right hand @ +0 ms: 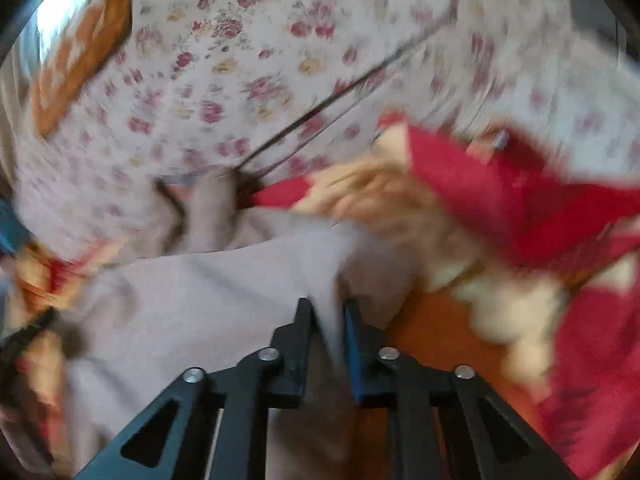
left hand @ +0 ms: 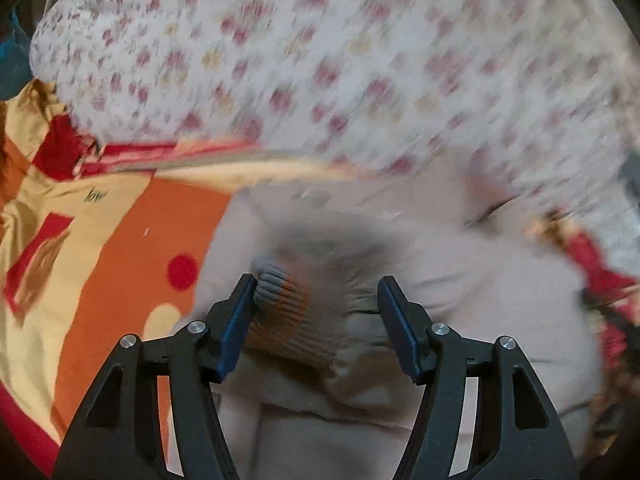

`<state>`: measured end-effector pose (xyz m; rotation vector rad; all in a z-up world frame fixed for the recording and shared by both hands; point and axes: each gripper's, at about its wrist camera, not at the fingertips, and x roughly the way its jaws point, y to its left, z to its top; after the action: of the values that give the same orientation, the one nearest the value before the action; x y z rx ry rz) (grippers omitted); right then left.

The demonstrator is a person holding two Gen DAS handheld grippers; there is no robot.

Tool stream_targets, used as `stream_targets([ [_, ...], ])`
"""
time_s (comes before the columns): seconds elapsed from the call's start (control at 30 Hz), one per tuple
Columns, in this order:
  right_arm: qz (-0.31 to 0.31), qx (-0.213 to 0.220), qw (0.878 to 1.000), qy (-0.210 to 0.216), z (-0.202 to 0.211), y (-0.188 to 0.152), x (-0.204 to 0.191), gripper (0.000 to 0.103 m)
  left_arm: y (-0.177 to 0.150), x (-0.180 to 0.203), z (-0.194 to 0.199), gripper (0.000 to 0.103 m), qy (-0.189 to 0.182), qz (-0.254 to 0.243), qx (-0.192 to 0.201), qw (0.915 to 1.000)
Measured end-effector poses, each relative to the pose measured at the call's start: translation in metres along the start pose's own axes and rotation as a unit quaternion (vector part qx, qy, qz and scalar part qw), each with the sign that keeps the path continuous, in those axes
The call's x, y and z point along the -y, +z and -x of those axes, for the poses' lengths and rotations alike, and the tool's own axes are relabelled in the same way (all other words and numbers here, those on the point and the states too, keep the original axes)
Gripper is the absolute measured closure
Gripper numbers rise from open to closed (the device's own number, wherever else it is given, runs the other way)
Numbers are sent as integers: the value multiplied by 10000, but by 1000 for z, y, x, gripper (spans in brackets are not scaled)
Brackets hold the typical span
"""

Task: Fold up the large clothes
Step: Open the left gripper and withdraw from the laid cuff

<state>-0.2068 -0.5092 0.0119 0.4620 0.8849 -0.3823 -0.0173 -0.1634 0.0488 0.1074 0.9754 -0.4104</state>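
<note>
Nearest the left wrist camera, the left claw stands with its jaws wide apart over a pale beige garment, a ribbed knit cuff lying between them and brushing the left pad; nothing is pinched. In the right wrist view the right claw is closed on a raised fold of the same beige garment, the cloth edge running up between its pads. The garment lies on a bed sheet patterned in orange, cream and red, which shows bare to the left of the left claw and to the right of the right one. Farther back a floral quilt borders the garment's far edge. Both views are blurred.
</note>
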Motion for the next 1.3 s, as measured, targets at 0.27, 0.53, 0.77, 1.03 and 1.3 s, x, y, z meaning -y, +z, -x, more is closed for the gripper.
stream_targets([
  [0.27, 49, -108, 9999, -125, 14, -4, 2, 89, -2, -23, -17, 40, -212, 458, -290, 9983],
  [0.53, 557, -57, 9964, 642, 62, -43, -26, 43, -11, -20, 18, 40, -402, 576, -26, 9975],
  [0.77, 497, -577, 9971, 22, 35, -66, -5, 45, -34, -31, 51, 40, -524, 540, -12, 9972],
  [1.03, 892, -562, 9944, 56, 60, -81, -15, 45, -65, -55, 84, 41, -506, 721, 35, 9961],
  [1.3, 686, -630, 9955, 188, 80, -85, -7, 44, -103, -71, 103, 41, -586, 798, -157, 9950],
])
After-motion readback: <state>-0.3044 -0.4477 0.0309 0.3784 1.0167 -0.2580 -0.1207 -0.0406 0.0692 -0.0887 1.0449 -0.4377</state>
